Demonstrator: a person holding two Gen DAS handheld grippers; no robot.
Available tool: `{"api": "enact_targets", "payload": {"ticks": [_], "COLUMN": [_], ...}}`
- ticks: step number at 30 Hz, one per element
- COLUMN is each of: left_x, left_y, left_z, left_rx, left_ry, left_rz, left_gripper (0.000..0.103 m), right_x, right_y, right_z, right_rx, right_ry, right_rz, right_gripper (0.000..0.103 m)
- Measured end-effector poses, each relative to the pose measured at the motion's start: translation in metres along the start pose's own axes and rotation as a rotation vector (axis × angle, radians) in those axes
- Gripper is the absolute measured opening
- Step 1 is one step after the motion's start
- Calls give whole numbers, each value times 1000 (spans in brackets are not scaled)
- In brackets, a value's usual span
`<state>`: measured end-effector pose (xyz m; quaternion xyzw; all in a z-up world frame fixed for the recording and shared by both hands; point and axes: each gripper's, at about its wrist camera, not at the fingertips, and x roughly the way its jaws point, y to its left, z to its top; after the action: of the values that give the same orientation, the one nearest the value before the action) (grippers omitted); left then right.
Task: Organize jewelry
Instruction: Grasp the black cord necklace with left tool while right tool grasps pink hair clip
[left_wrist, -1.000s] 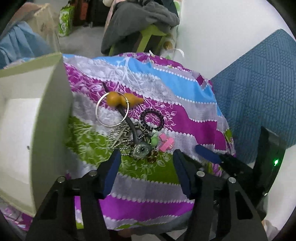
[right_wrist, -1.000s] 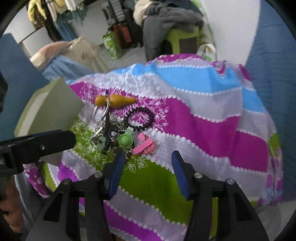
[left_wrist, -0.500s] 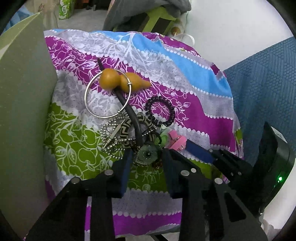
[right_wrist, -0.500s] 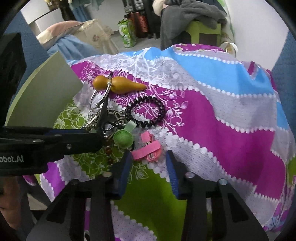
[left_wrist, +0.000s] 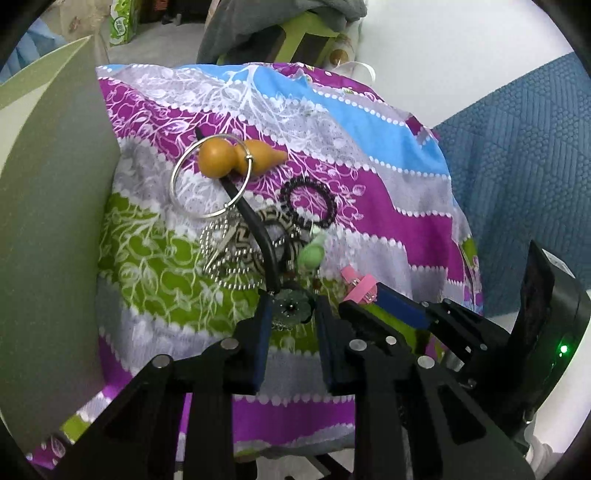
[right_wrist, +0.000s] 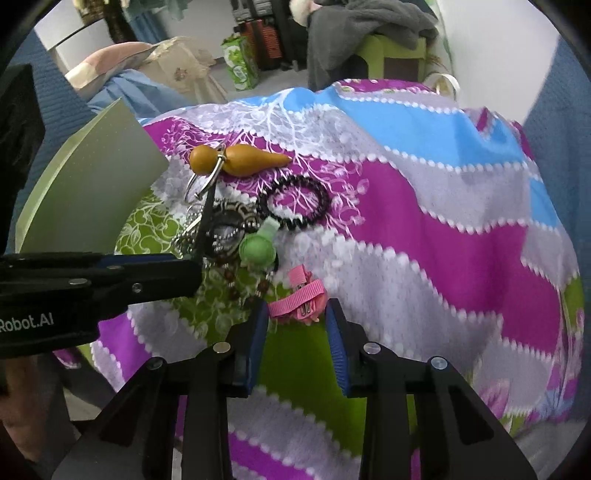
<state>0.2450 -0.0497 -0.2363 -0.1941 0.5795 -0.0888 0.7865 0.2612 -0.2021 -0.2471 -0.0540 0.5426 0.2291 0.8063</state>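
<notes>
Jewelry lies heaped on your striped cloth (left_wrist: 369, 155): one gourd charm (left_wrist: 236, 158) on one silver ring (left_wrist: 184, 192), one black beaded bracelet (right_wrist: 293, 203), one green charm (right_wrist: 256, 249), one pink clip (right_wrist: 299, 295), one round dark-green pendant (left_wrist: 290, 306). Your left gripper (left_wrist: 290, 314) has been closing and now flanks the pendant; whether it pinches, you cannot tell. Your right gripper (right_wrist: 297, 321) brackets the clip, its pads apart from it.

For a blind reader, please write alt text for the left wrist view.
The left gripper has just been closing around a round grey-green pendant in a jewelry pile on a striped cloth. Beyond lie a gourd charm, silver ring and black bracelet.
</notes>
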Motion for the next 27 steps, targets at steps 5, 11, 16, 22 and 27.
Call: {"api": "enact_targets", "payload": {"ticks": [5, 11, 16, 22, 27], "left_x": [-13, -22, -25, -20, -17], "left_y": [0, -1, 3, 13, 27], "left_z": [-17, -40, -59, -80, -85], "left_rx": [13, 32, 40, 37, -14], "left_ry": [6, 29, 67, 124, 119], "left_rz": [0, 9, 34, 86, 73], "left_gripper": [24, 24, 24, 23, 24], "right_x": [-8, -15, -20, -18, -6], "right_y": [6, 10, 12, 12, 7], "right_z": [-11, -23, -32, -42, -43], "right_rx": [27, 54, 85, 108, 155], "right_ry": [26, 58, 73, 99, 139], "right_rz": [-34, -66, -77, -68, -37], "right_gripper": [29, 29, 29, 30, 38]}}
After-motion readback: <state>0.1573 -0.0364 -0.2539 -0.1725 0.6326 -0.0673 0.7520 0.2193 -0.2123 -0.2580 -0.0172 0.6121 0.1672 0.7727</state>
